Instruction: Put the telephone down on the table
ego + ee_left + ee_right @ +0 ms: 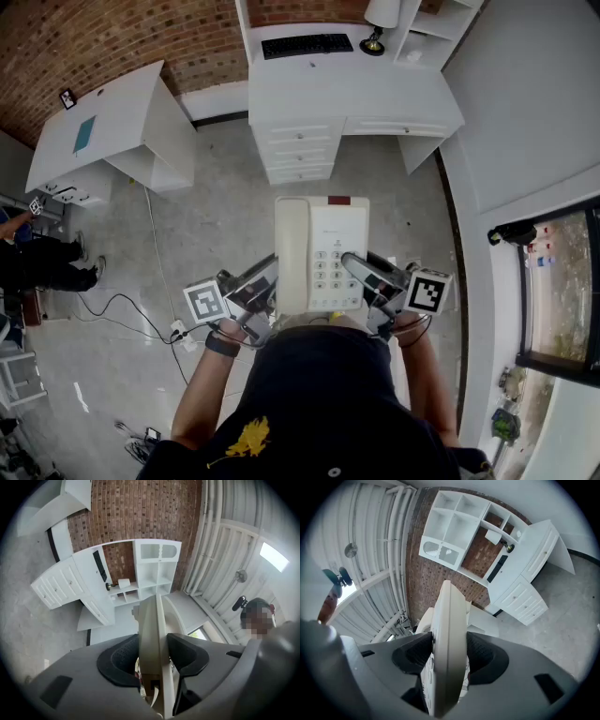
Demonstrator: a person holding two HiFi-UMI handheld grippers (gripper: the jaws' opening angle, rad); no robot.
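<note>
Grey polished floor [216, 216] is spreading beneath everything, with a brick wall [94, 47] rising behind a white desk [347, 94] fitted with drawers. On that desk a black keyboard [307, 45] is lying towards the back, and a lamp [378, 19] is standing just to the keyboard's right. A second white table [103, 122] is standing well off to the desk's left. Short of the desk, on the person's side of it and over bare floor, the cream telephone [322, 253] is being carried in the air, touching no surface. Its long axis is running straight towards the desk: the end with the dark red strip [337, 200] is pointing at the drawers, while the opposite end is sitting close to the person's chest. Its face is looking up, with the handset [292, 248] lying along the side nearer the second table and the keypad [328, 267] occupying the other side. The left gripper [255, 291] is clamping the body's edge on the handset side, at the end away from the desk, both pads pressing on the casing. The right gripper [370, 277] is gripping the opposite edge likewise, its pads squeezing the telephone between them.
</note>
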